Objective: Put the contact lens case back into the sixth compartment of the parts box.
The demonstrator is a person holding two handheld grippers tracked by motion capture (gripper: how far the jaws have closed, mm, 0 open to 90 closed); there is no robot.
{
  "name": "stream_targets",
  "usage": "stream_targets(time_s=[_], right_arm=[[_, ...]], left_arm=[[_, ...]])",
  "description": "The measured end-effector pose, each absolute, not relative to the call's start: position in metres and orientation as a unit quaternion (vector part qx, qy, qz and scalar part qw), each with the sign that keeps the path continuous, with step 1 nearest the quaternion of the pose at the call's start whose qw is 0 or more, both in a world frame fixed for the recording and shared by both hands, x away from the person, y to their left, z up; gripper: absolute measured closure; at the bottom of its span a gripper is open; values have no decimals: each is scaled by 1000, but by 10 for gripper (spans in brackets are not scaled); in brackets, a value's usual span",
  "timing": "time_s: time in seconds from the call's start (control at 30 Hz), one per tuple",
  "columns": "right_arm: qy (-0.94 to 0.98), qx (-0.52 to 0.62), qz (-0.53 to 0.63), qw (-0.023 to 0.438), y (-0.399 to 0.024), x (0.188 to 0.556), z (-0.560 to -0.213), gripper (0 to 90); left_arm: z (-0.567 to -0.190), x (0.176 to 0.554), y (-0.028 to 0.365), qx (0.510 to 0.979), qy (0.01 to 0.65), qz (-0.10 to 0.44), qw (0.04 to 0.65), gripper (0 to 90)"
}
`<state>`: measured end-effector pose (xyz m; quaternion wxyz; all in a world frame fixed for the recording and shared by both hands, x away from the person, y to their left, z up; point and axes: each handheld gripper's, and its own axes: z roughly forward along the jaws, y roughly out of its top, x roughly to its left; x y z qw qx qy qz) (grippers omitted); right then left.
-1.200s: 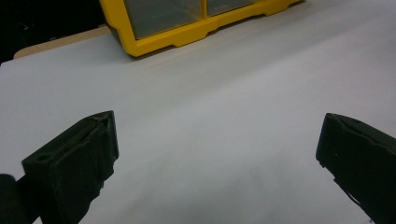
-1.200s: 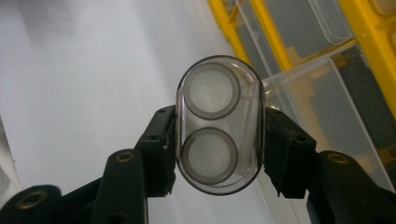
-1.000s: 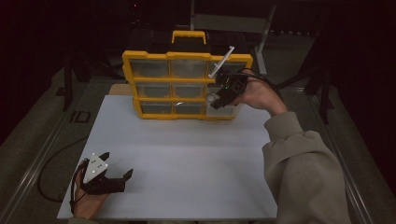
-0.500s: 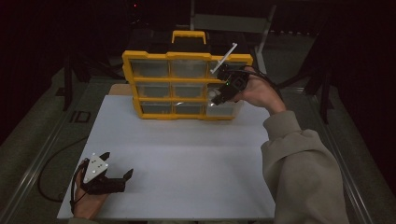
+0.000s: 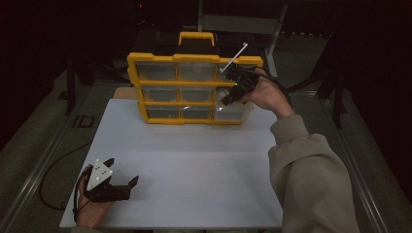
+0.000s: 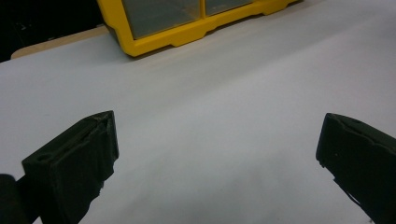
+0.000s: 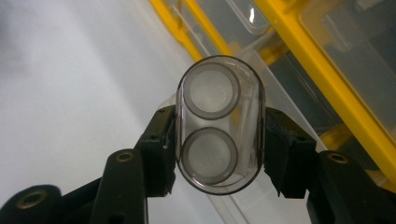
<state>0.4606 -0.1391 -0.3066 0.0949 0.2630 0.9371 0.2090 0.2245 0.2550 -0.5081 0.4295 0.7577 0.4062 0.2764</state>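
Note:
A yellow organizer case (image 5: 145, 57) with clear compartments stands upright at the far side of the white table (image 5: 194, 160). My right gripper (image 5: 232, 86) is held up in front of the case's right column. In the right gripper view its jaws (image 7: 219, 149) are shut on a clear oval container (image 7: 219, 123) with two round discs inside, and the case's yellow frame (image 7: 327, 84) lies just behind. My left gripper (image 5: 121, 182) rests at the table's near left corner. Its jaws (image 6: 217, 158) are open with nothing between them.
A yellow carry handle (image 5: 196, 36) tops the case. A clear drawer front (image 5: 234, 112) at the case's lower right looks brighter than the others. In the left gripper view the case's bottom edge (image 6: 154, 37) lies far ahead. Dark frames and cables surround the table.
The right hand has lifted slightly in front of the case's right side, still gripping the container. The left gripper has stayed put.

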Motion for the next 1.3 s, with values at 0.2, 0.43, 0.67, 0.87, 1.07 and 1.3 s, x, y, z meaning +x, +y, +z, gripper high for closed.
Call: stream_targets(time_s=[0.2,0.43,0.67,0.87,1.07,1.3], right_arm=[[925,300,208,102,-145,467,-310,489],[917,327,205,105,-152,472,-315,487],[912,340,200,111,-154,475,-319,485],[911,344,197,113,-156,476,-321,484],[906,350,209,114,-160,475,-321,412],[909,328,235,108,-160,466,-318,275]], left_arm=[[-508,224,255,757,407,276,430,0],[-508,225,255,759,406,275,429,0],[-509,225,254,759,405,274,429,0],[-509,225,255,760,406,274,428,0],[-509,225,255,759,406,275,429,0],[-509,225,254,759,406,274,428,0]])
